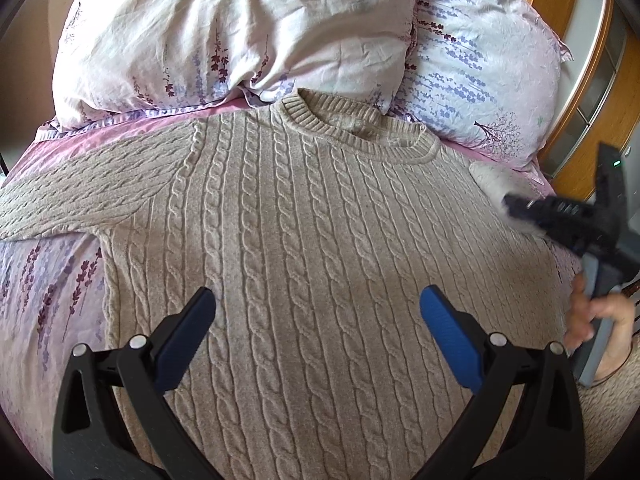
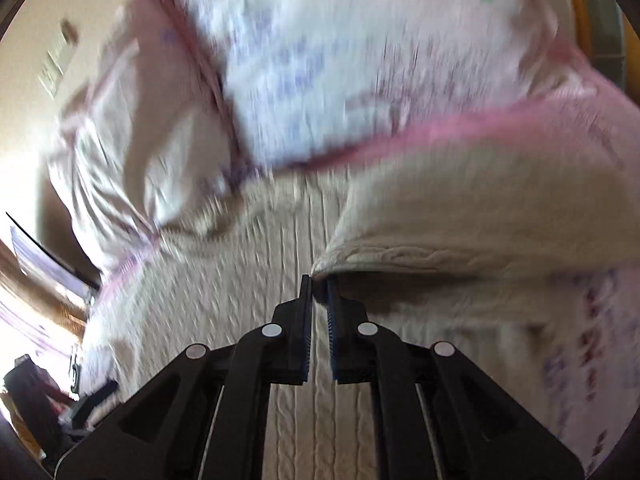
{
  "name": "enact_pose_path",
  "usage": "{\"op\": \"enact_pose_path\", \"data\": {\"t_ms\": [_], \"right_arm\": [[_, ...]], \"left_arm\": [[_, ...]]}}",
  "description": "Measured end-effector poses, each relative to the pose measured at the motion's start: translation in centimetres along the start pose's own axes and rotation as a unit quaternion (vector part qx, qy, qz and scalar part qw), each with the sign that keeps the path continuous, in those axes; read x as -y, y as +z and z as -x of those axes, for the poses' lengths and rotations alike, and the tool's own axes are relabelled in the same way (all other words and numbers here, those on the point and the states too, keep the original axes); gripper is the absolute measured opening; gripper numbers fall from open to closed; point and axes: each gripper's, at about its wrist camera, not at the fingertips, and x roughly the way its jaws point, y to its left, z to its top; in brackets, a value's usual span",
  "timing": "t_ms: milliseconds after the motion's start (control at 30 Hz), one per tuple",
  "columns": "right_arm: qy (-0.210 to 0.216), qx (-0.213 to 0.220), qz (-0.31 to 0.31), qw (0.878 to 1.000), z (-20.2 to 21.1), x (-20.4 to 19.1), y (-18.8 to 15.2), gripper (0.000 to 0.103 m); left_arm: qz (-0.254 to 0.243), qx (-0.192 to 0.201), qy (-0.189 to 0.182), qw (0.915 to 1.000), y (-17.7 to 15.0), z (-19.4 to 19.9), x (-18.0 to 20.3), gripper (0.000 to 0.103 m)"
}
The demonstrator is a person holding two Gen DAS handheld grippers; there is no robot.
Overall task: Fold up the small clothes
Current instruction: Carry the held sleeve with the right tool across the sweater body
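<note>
Pink bedding with purple flower prints (image 1: 52,280) is covering the bed, and two puffy flowered pillows (image 1: 240,28) are sitting at the top of the left wrist frame. Across the middle of that frame, a beige cable-knit sweater (image 1: 304,216) is lying flat with its front up and its round neck pointing at the pillows. One sleeve is stretching out to the left edge of the frame. The left gripper (image 1: 318,304) is hanging over the lower middle of the sweater with its blue pads (image 1: 450,332) standing wide apart and nothing between them. At the right edge of the frame a hand (image 1: 600,320) is holding the right gripper (image 1: 516,204), and it is looking blurry. In the right wrist frame, the right gripper (image 2: 319,280) is pinching a bunched bit of the other beige sleeve (image 2: 460,216) right at its tips. That grip is looking thin, so the soft knit could be slipping out if the hand is swinging too fast. The sleeve could also be landing crooked or lumpy across the chest. And since nothing is pressing the body down, a hard tug could be dragging the whole sweater sideways and wrinkling it.
</note>
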Motion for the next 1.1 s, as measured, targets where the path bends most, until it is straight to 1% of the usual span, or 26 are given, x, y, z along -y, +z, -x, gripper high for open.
{"op": "enact_pose_path", "data": {"t_ms": [33,67,133,167,233,267,300,333,400,433,467,533,600,733,800,900,933,967,1000,1067,1100], "right_arm": [[-0.004,-0.015,-0.002,1.0,-0.5,0.0,-0.4,0.008],[0.001,-0.026,-0.014,1.0,-0.7,0.2,-0.7,0.008],[0.024,-0.027,-0.053,0.998,0.0,1.4,-0.5,0.01],[0.041,-0.023,-0.084,0.995,0.6,2.4,-0.2,0.016],[0.054,-0.008,-0.128,0.99,1.6,4.4,0.5,0.022],[0.053,0.004,-0.159,0.986,2.4,5.8,0.7,0.023],[0.056,0.008,-0.179,0.982,2.7,6.9,1.3,0.023],[0.063,0.012,-0.202,0.977,3.0,8.2,1.1,0.024],[0.079,0.024,-0.26,0.962,3.3,10.8,0.9,0.029],[0.093,0.031,-0.296,0.95,3.6,12.3,0.7,0.029],[0.101,0.036,-0.316,0.943,3.9,13.3,0.4,0.029],[0.112,0.048,-0.364,0.923,4.1,15.4,0.0,0.029],[0.1,0.054,-0.384,0.916,4.4,16.6,-0.1,0.029],[0.068,0.064,-0.402,0.911,5.2,18.6,-0.2,0.03],[0.042,0.072,-0.401,0.912,5.4,18.9,-0.2,0.029],[0.019,0.085,-0.394,0.915,5.9,19.2,-0.1,0.029],[0.003,0.089,-0.384,0.919,6.1,19.0,0.2,0.027],[-0.011,0.092,-0.375,0.922,6.1,18.9,0.4,0.017],[-0.035,0.097,-0.359,0.928,6.3,18.5,0.9,0.013],[-0.064,0.109,-0.322,0.938,6.6,17.4,1.9,0.008],[-0.071,0.115,-0.302,0.943,7.0,16.6,2.3,0.007]], "left_arm": [[0.001,0.001,0.0,1.0,0.0,0.1,-0.1,0.101],[0.002,0.003,-0.001,1.0,0.0,0.2,-0.2,0.101],[0.007,0.003,-0.007,1.0,0.0,0.2,-0.5,0.101],[0.009,0.002,-0.01,0.9999,0.0,0.2,-0.6,0.101],[0.014,-0.001,-0.02,0.9997,0.1,0.2,-0.8,0.101],[0.017,-0.003,-0.025,0.9996,0.1,0.2,-0.9,0.101],[0.018,-0.003,-0.027,0.9995,0.0,0.3,-0.9,0.101],[0.019,-0.003,-0.03,0.9994,0.0,0.3,-1.0,0.101],[0.021,-0.003,-0.033,0.9992,-0.1,0.4,-1.1,0.101],[0.025,-0.004,-0.036,0.999,-0.1,0.5,-1.3,0.101],[0.028,-0.006,-0.037,0.9989,0.0,0.5,-1.3,0.101],[0.035,-0.009,-0.044,0.9983,0.0,0.5,-1.6,0.101],[0.043,-0.013,-0.05,0.9978,-0.1,0.5,-1.8,0.101],[0.057,-0.018,-0.061,0.9963,0.1,0.6,-2.4,0.101],[0.061,-0.018,-0.061,0.9961,0.3,0.7,-2.7,0.101],[0.061,-0.015,-0.059,0.9963,0.8,0.9,-2.9,0.101],[0.061,-0.012,-0.058,0.9963,1.0,0.9,-3.0,0.101],[0.062,-0.01,-0.058,0.9963,1.1,1.0,-3.1,0.101],[0.063,-0.009,-0.059,0.9962,1.2,1.1,-3.2,0.101],[0.068,-0.005,-0.059,0.9959,1.4,1.3,-3.6,0.101],[0.071,-0.002,-0.058,0.9958,1.5,1.4,-4.0,0.101]]}}
